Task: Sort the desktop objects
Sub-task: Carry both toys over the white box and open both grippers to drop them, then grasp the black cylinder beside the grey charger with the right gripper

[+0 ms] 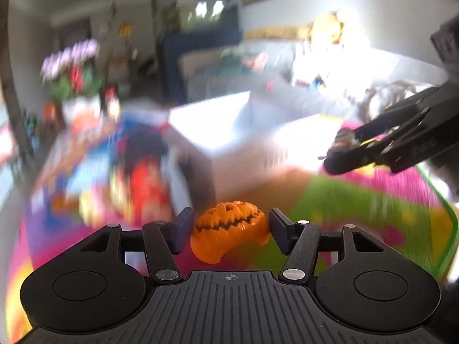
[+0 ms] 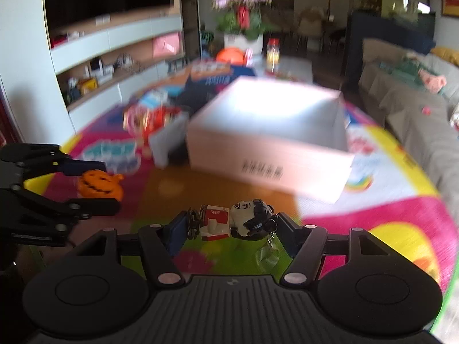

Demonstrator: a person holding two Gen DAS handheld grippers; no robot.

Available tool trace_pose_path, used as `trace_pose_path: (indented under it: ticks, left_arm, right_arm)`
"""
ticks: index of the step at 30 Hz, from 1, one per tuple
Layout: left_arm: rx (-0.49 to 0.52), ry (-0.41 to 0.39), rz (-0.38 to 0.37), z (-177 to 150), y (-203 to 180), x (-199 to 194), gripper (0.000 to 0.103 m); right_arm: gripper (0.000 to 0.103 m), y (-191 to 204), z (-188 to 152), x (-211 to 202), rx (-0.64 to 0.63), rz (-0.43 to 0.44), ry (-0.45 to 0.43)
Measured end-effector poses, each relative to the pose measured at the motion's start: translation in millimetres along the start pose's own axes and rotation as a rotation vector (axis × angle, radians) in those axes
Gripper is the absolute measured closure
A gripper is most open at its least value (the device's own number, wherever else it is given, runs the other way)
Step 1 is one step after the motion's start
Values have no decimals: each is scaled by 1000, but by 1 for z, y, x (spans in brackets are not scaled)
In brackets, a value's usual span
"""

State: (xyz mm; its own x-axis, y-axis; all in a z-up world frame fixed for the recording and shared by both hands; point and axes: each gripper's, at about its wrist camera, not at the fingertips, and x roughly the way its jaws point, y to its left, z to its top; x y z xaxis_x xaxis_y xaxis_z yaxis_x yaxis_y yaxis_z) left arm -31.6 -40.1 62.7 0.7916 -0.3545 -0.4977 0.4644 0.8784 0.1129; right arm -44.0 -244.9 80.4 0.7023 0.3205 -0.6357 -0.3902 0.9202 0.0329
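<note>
My left gripper (image 1: 229,230) is shut on an orange toy pumpkin (image 1: 229,229) with a jagged grin, held above the colourful mat. It also shows in the right wrist view (image 2: 100,185) at the left, in the same grip. My right gripper (image 2: 231,225) is shut on a small doll figure (image 2: 235,220) with black hair and a red and white outfit, lying sideways between the pads. In the left wrist view the right gripper (image 1: 344,149) is at the right with the figure (image 1: 342,140) in it. An open white cardboard box (image 2: 269,157) stands ahead of both grippers.
A colourful play mat (image 2: 401,215) covers the table. A smaller grey box (image 2: 166,140) with toys sits left of the white box. Packets (image 2: 212,71), a jar (image 2: 272,51) and a flower pot (image 2: 243,40) stand farther back. A sofa (image 2: 416,114) is at the right.
</note>
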Motion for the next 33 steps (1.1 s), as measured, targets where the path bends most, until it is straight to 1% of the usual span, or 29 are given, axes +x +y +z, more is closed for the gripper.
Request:
trace_pose_path:
  ticks: [2,4,6,7,8,9,10,11,13,15,17,18,19,21,23,25,27,28,29,31,33]
  left_arm:
    - [60,-79,9,25,-6,14,40]
    - [92,-131,22,47,-9,35,40]
    - [88,-173,25,68,-9,61,39]
    - [77,-191,30,78,-9,74,37]
    - [65,-191,33,86,-8,88,25]
    - [54,-173,32,92,-5,100,18]
    - [32,-153,29,95,0,107,12]
    - [10,-141,30,93,5,107,11]
    - [-17,-143,19,78,14,94,5]
    - [-45,-138,20,50,22,70,3]
    - [-93,-92,32,25,36,56,3]
    - [-122,-58,49,12,44,54,3]
    - [-148,-24,80,0,50,52,3]
    - [-183,36,168,-23,63,52,3]
    - [-217,77,245,-36,79,48,3]
    - [-261,97,328,-45,95,46,3]
    - [-315,89,409,-50,109,38,2]
    - [-377,85,431,-54,120,34,2]
    - [-435,78,433,-55,126,31,2]
    - [-540,65,428,-62,139,26,2]
    - [-595,49,401,-63,142,21,1]
  right_arm:
    - [38,-14,21,-22,21,-20,-77]
    - [38,-29,43,-34,54,-41,-141]
    - [38,-43,65,-32,71,-68,-194]
    - [38,-50,78,-26,78,-79,-210]
    - [38,-56,91,-18,92,-82,-219]
    - [37,-65,106,-7,117,-70,-232]
    - [33,-73,118,4,138,-56,-240]
    - [23,-80,128,14,156,-54,-234]
    - [22,-89,137,29,199,-90,-244]
    - [22,-90,132,34,187,-104,-259]
    - [22,-84,117,37,156,-132,-274]
    - [22,-76,108,39,120,-152,-273]
    - [22,-66,100,42,76,-167,-268]
    - [22,-43,82,48,-31,-180,-250]
    - [22,-17,64,53,-137,-150,-224]
    - [24,8,50,59,-208,-103,-192]
    - [33,34,40,68,-254,-39,-147]
    - [43,45,37,74,-274,-10,-123]
    - [51,58,33,79,-303,9,-105]
    - [54,79,31,93,-360,-5,-97]
    - [54,97,33,105,-369,-12,-102]
